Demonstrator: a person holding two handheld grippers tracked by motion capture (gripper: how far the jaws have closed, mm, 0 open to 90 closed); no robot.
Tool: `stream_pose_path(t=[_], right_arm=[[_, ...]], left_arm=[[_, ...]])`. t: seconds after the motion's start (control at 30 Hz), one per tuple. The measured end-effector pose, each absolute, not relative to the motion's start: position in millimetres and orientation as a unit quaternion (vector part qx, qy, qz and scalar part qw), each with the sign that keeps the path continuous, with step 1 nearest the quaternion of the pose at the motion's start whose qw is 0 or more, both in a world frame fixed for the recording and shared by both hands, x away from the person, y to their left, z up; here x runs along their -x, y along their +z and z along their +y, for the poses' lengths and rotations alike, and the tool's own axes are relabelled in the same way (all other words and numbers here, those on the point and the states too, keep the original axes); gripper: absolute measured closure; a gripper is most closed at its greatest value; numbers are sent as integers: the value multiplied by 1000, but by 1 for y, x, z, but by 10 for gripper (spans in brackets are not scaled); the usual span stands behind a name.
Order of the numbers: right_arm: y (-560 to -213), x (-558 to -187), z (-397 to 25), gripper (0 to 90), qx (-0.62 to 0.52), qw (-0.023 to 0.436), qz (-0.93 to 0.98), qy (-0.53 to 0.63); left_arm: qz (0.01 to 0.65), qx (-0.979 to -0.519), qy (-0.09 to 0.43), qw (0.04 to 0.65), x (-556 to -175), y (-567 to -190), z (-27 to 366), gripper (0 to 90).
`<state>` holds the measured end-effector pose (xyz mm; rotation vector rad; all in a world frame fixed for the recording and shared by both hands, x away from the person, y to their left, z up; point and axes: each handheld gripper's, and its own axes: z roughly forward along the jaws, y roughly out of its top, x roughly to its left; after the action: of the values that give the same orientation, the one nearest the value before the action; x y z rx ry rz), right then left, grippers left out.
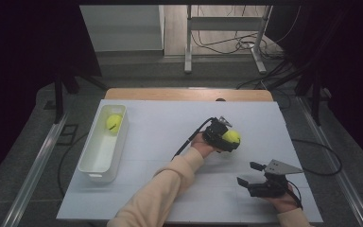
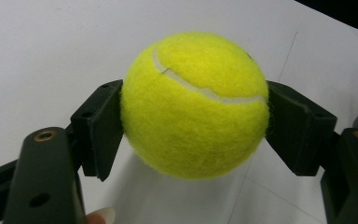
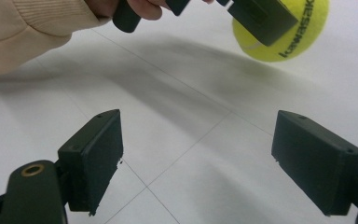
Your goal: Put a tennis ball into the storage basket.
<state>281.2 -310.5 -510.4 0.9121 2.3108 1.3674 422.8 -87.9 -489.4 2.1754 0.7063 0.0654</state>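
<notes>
Yellow tennis ball [image 2: 195,105] clamped between both black jaws of left gripper [image 1: 223,136], one pad [image 2: 100,128] pressed to each side, white seam curving across the top. Held right of the table's middle in the high view, seemingly a little clear of white table surface [image 1: 170,127], shadow beneath it in the left gripper view. Sleeve [image 1: 163,189] reaching in diagonally from the bottom edge.

Right gripper [image 1: 246,173] resting near the table's front right corner, jaws spread wide, nothing between them but bare tabletop. Same ball [image 3: 284,32] seen farther off in the right gripper view, dark lettering on its felt.

Second tennis ball [image 1: 114,122] lying in far end of white bin [image 1: 92,165] at the table's left side, well apart from both grippers.
</notes>
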Motion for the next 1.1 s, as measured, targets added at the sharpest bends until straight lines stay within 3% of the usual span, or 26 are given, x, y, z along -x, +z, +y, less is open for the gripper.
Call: stream_pose_path(t=[1.1], right_arm=[[-510,-281,-310,168,-319,153,806,475]], left_arm=[[280,-859,34,427,-410,-484,-66,262]])
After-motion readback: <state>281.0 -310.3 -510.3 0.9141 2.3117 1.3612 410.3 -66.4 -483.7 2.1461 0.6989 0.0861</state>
